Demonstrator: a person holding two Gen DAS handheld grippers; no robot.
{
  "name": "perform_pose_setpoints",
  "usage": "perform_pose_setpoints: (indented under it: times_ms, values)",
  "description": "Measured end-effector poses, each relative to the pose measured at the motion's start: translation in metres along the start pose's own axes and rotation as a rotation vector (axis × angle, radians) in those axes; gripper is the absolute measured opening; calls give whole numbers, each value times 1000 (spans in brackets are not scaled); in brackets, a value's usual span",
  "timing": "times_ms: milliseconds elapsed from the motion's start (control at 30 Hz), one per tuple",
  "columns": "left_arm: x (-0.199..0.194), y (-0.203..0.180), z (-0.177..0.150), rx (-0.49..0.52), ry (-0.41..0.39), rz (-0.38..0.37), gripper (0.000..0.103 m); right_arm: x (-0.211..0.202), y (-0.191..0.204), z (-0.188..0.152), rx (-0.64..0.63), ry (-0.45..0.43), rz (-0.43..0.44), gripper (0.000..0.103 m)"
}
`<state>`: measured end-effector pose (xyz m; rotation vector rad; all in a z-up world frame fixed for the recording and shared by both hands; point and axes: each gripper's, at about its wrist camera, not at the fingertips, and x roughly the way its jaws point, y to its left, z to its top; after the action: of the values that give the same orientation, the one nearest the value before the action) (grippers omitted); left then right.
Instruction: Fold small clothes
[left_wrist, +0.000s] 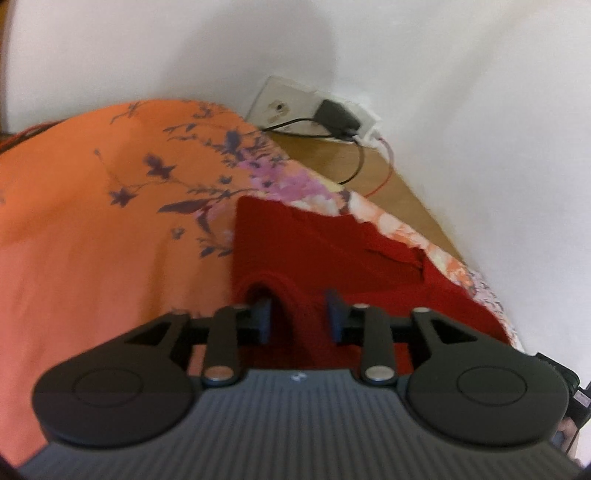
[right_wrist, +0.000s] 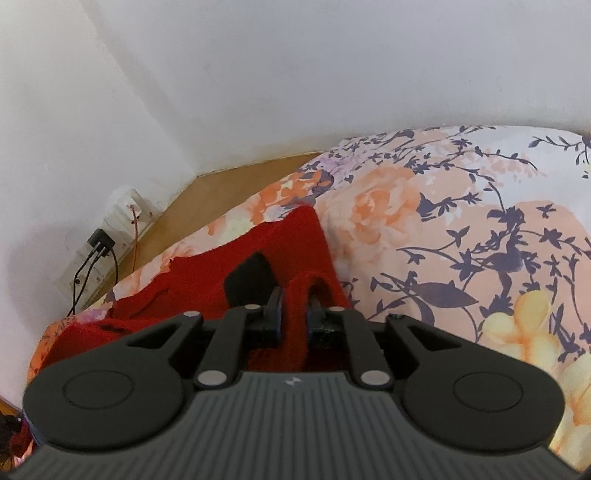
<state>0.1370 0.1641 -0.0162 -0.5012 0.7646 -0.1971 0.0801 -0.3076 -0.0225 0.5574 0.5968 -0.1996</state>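
Left wrist view: the left gripper (left_wrist: 299, 315) points down at a red knitted garment (left_wrist: 314, 251) lying on a bed. Its blue fingers (left_wrist: 334, 314) stand a moderate way apart, with a raised fold of the red cloth between them; the left finger sits partly under a loop of cloth, and the pads do not appear to press on it. The garment spreads ahead and to the right of the gripper on an orange floral bedsheet (left_wrist: 92, 206). Beyond the bed are a wooden floor (left_wrist: 325, 155), a white wall (left_wrist: 480, 110) and a wall socket (left_wrist: 291, 107) with a black charger (left_wrist: 334, 114). From the right wrist, the right gripper (right_wrist: 293, 314) has its jaws narrow, pinching a fold of the same red garment, which stretches ahead and to the left across the sheet.
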Motion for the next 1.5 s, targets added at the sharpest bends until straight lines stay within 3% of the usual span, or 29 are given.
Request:
perform_pose_setpoints:
  times_ms: [67,267,367,567,733,967,1133,1267,1400,1500]
  values:
    - [-6,-7,3,11,-10,-12,49,-5,3,0,4,-6,-1,28]
    - [-21,-26,17,88,-56,-48,58,-30,23,3,-40,-55,32,61]
    - [-20,-29,21,124,-61,-29,59,-42,39,8,-134,-93,34,72]
    - [-2,-26,21,178,-52,58,59,-46,61,22,-305,-106,58,82]
    - [24,-12,14,138,-30,142,59,-34,64,30,-433,-48,85,85]
    - [43,-8,5,79,-24,175,59,1,37,38,-443,56,74,86]
    - [47,-20,1,119,-53,223,58,26,24,38,-464,124,135,86]
    - [48,-22,2,150,-54,205,57,34,23,31,-504,139,174,85]
    - [43,-25,1,200,-70,209,39,31,27,27,-564,115,175,84]
    - [41,-28,-3,240,-74,172,31,26,30,25,-568,92,202,73]
